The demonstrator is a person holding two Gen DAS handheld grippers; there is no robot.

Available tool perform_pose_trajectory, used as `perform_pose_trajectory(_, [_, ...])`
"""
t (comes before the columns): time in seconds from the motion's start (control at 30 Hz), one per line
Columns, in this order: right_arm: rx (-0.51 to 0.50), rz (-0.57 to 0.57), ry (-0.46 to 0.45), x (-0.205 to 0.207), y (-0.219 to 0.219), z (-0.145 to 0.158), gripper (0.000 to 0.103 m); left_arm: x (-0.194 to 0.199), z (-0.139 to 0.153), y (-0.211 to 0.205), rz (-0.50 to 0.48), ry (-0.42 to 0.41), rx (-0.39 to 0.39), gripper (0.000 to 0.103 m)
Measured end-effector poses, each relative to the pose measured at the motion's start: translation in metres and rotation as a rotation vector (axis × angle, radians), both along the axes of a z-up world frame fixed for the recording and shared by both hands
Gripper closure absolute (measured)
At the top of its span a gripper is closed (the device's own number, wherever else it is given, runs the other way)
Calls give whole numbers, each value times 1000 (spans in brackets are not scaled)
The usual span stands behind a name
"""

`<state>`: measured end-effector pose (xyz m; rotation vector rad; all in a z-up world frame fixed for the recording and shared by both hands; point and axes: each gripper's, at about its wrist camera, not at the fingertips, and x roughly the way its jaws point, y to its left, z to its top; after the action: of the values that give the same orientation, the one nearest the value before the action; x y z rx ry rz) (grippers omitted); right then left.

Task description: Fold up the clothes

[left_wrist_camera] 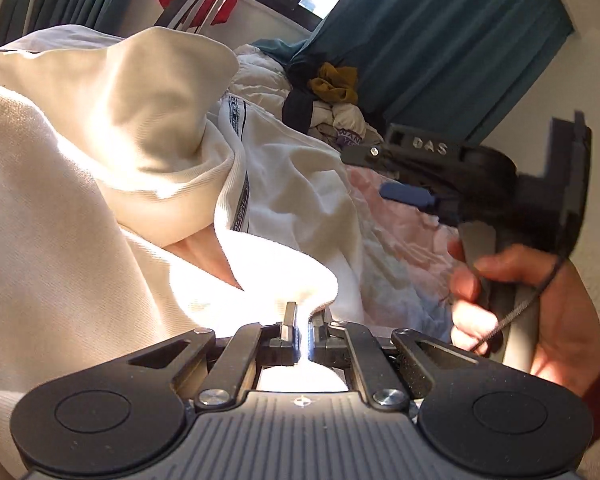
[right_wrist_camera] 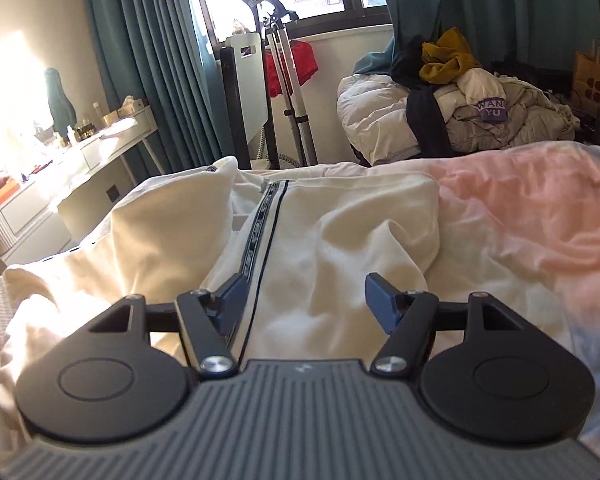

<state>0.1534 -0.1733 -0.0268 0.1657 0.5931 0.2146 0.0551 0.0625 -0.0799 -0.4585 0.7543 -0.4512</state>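
Scene: bedroom, sunlit; a bed with a pink-and-white bedspread (right_wrist_camera: 540, 216) is seen in both views.
Garment: a cream-white garment (right_wrist_camera: 340, 240) with a dark patterned stripe (right_wrist_camera: 260, 232) is spread and bunched on the bed, toward its left side in the right wrist view.
Left tongs (left_wrist_camera: 300, 322): pinched nearly closed on a fold of the garment (left_wrist_camera: 260, 184); a thin ridge of white cloth is clamped between the pads and runs back toward the camera.
Garment near left tongs: one part is lifted into a peak on the left of the left wrist view; strong glare is cast on the cloth at the pads.
Right tongs (right_wrist_camera: 306, 300): held wide apart, nothing gripped; blue pads (right_wrist_camera: 376, 300) are seen above the garment, the striped band passing just beside the left pad.
Right tongs, other view: seen from the side in the left wrist view (left_wrist_camera: 408, 194), over the bedspread, apart from the garment; blurred.
Right hand (left_wrist_camera: 540, 304): wrapped round the grey handle; a dark red sleeve cuff is seen at the wrist.
Background: a pile of clothes (right_wrist_camera: 480, 108) lies beyond the bed; teal curtains (right_wrist_camera: 140, 60) hang at the window; a white counter (right_wrist_camera: 100, 148) with small items stands at the left wall.
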Motion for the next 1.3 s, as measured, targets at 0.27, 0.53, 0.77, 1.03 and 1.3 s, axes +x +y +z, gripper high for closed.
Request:
perform_pose_trajectory(0.27, [-97,53,82,112,64,-27,36,8,-21,-1,-8,41,-31,98])
perform_pose_trajectory(0.53, [-245,-30,54,168,106,-47,39,16,-35,4,-23,52,-61,98])
perform_pose_trajectory(0.77, [-263,-32,127,184,109,-66,79,16,-38,9,-35,42,-73,98])
perform_pose_trajectory(1.03, [-193,-79,47,149,68,-17,91,9,-34,2,-34,-21,-27,99])
perform_pose_trajectory(1.3, [-22,-248,-123,45,-53,50,91,-7,-23,-6,-113,-169,-13,98])
